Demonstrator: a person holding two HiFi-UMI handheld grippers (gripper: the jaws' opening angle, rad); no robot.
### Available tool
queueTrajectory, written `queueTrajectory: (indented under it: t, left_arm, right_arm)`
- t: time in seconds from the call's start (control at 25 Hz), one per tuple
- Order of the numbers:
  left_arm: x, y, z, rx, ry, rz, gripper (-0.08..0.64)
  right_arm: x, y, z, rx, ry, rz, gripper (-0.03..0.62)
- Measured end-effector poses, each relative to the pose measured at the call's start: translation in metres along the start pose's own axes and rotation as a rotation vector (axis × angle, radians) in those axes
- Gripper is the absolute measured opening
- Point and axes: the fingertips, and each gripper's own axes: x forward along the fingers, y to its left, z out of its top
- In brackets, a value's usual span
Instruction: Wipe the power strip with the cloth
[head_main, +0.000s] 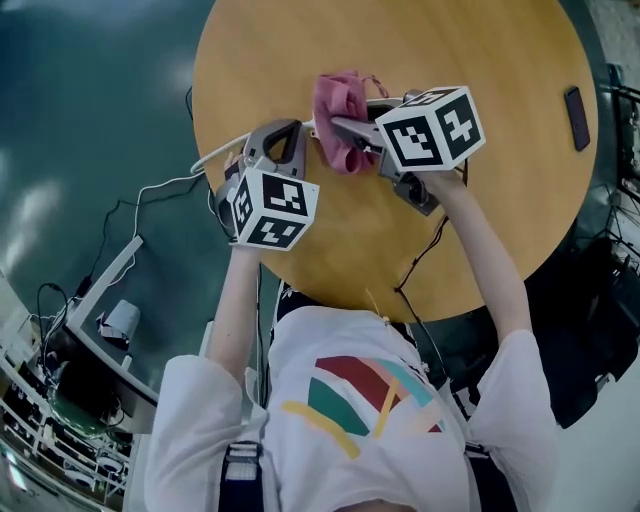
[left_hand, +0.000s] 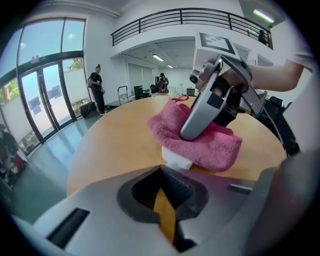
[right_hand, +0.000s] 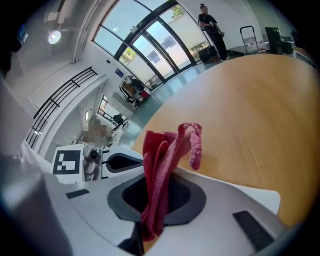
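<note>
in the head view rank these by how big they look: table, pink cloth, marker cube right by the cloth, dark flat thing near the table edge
1. table
2. marker cube and cloth: about alike, and the cube sits nearer the camera, so no ranking
3. dark flat thing

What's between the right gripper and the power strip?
The cloth: in the left gripper view the right gripper holds it draped over the power strip, whose white end peeks out.
</note>
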Motion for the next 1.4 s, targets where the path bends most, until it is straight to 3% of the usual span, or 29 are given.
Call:
queueTrajectory:
  t: [0.2, 0.64, 0.84, 1.04, 1.28, 1.4]
  left_arm:
    - [0.001, 0.0, 0.002, -0.001, 0.014, 0.021, 0.041]
    - [0.004, -0.004, 0.001, 0.001, 0.069, 0.032, 0.041]
    - [0.004, -0.004, 0.0, 0.0, 0.073, 0.037, 0.041]
    - [0.005, -0.004, 0.0, 0.001, 0.078, 0.035, 0.041]
    - [0.004, -0.006, -0.001, 0.01, 0.097, 0.027, 0.041]
    - [0.004, -0.006, -0.001, -0.003, 0.089, 0.022, 0.041]
  right_arm:
    - [-0.021, -0.02, -0.006, 0.024, -0.013, -0.016, 0.04]
    - [-0.097, -0.092, -0.039, 0.114, -0.078, -0.184, 0.04]
    - [-0.11, -0.107, -0.041, 0.175, -0.12, -0.169, 0.04]
    - [-0.119, -0.12, -0.043, 0.183, -0.142, -0.215, 0.04]
    - [-0.125, -0.119, -0.04, 0.124, -0.136, -0.264, 0.04]
    - [-0.136, -0.09, -0.029, -0.036, -0.186, -0.302, 0.04]
